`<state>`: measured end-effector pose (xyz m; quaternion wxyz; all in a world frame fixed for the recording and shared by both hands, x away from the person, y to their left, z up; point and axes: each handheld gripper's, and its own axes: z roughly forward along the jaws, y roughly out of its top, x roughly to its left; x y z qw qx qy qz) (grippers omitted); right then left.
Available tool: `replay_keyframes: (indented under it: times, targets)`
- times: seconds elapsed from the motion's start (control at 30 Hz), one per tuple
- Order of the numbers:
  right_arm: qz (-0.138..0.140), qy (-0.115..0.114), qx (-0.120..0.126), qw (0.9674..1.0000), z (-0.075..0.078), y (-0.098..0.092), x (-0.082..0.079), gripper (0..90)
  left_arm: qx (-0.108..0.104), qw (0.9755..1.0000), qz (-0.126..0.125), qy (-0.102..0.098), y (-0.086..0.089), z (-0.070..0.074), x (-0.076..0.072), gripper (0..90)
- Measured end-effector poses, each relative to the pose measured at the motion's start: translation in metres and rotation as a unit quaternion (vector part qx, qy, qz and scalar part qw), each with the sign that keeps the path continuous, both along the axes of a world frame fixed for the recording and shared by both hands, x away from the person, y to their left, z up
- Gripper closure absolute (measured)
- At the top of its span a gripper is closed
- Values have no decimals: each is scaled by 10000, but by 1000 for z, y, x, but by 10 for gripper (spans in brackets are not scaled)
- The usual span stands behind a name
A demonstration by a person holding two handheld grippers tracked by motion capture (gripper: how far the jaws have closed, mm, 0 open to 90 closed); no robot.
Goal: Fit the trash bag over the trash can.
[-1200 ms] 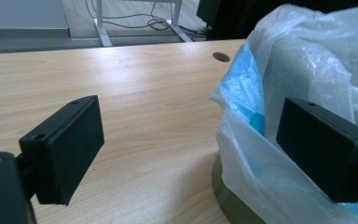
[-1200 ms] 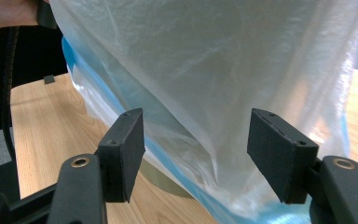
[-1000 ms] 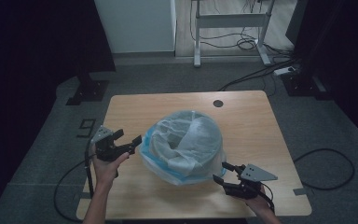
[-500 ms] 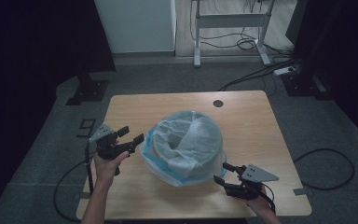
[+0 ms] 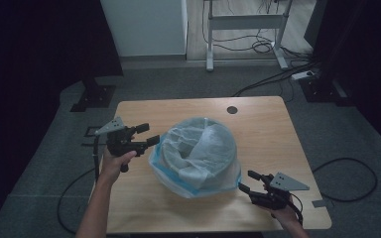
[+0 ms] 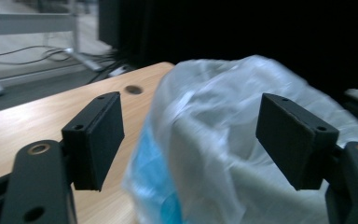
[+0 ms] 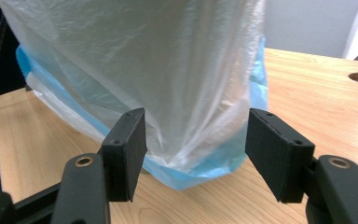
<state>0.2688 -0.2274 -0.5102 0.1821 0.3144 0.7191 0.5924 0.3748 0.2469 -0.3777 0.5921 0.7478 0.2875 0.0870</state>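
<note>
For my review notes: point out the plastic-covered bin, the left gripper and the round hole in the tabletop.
plastic-covered bin (image 5: 198, 153), high view, on its crumpled bag top.
left gripper (image 5: 148, 135), high view, between its fingertips.
round hole (image 5: 232, 109), high view, at its centre.

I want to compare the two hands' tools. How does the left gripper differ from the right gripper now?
The left gripper is raised beside the upper edge of the plastic bag; the right gripper is low by the bag's bottom corner. The left gripper's jaws have just been closing, with nothing pressed between them; the right's are steady. Both are open, not gripping the bag.

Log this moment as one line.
left gripper: open, closing, beside bag | right gripper: open at bag's lower edge | bag on table
</note>
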Motion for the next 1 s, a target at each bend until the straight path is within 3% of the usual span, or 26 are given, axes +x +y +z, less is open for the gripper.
replay_keyframes:
  times: [0.1,0.17,0.33,0.47,0.7,1.0]
  targets:
    - [-73,14,35,10000,-1,-6,1,378,-48,9998,-195,-30,-3,8,4,243]
    - [-111,20,60,9999,-1,-8,2,377,-62,9999,-143,-71,-6,16,6,242]
    - [-114,48,33,9999,-2,-8,2,377,-133,9993,-291,-174,-11,28,4,247]
    - [-84,68,-3,9999,-4,-6,1,377,-89,9991,-385,-143,-14,31,6,249]
    - [-73,175,-221,9996,-8,-1,1,374,189,9983,-547,-98,-22,33,15,283]
    - [5,207,-270,9994,-10,4,-1,395,233,9955,-908,143,-31,28,27,330]
